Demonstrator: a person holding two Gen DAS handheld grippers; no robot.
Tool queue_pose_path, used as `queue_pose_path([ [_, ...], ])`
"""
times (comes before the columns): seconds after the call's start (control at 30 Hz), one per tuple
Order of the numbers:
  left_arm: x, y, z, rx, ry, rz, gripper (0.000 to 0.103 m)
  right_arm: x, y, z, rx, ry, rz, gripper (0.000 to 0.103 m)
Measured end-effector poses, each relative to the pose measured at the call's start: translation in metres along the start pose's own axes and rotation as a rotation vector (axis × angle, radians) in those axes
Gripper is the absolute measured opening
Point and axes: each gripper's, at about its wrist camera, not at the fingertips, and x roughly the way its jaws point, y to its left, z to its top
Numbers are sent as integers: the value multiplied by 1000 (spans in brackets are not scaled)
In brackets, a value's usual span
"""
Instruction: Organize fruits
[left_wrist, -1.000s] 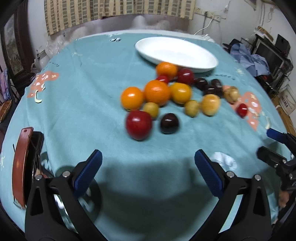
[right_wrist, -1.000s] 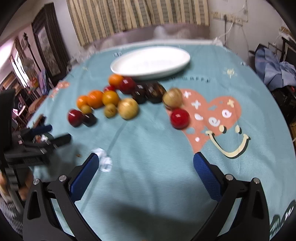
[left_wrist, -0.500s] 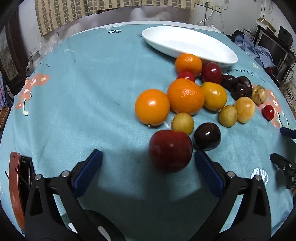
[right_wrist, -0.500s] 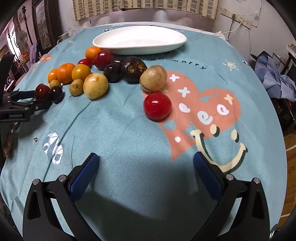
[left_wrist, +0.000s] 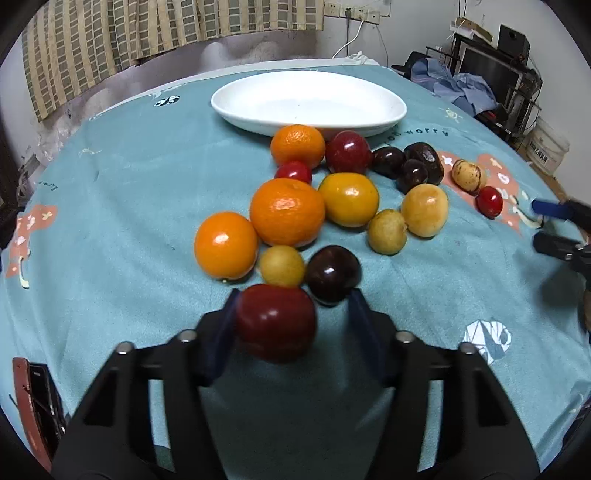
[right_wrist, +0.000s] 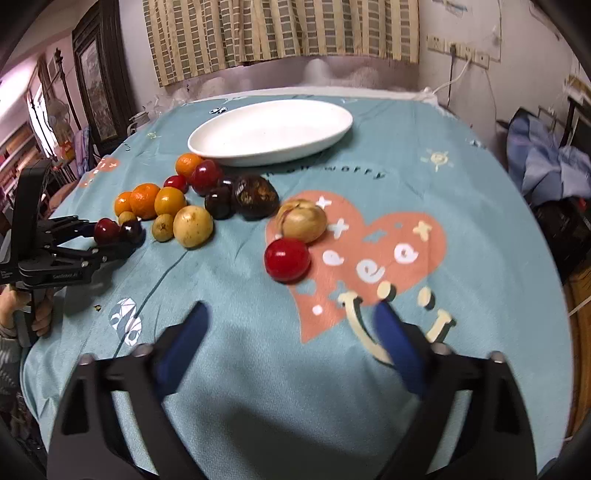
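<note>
Step in hand: first pick. The left gripper (left_wrist: 291, 314) brackets the glossy dark-red round plum (left_wrist: 276, 323); its left pad touches the fruit, the right pad stands just clear, so the grasp is not yet clenched. The right gripper (right_wrist: 291, 332) hangs released above bare cloth, near a small bright-red fruit (right_wrist: 287, 259). Next move, by judgement: complete closure, lift, carry to the empty white oval dish (left_wrist: 258, 114) beyond the cluster. Surface: teal printed tablecloth (left_wrist: 110, 184). Room: striped curtain (right_wrist: 277, 33) behind.
</note>
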Motion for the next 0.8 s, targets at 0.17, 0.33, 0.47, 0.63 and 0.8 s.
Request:
queue_pose_path([
  [0.17, -4, 12, -1, -57, -15, -33, 43, 5, -3, 3, 26, 12, 45, 72],
  [0.33, -6, 13, -4, -80, -22, -49, 43, 14, 3, 13, 4, 15, 41, 65],
  [0.47, -6, 12, -5, -83, -23, -52, 43, 26, 3, 24, 6, 20, 37, 56],
  [0.63, -8, 10, -5, -83, -29, -47, 42, 46, -2, 31, 32, 38, 53, 33],
  [0.8, -22, 5, -4, -70, -77, -71, 39, 21, 5, 26, 39, -2, 117, 31],
])
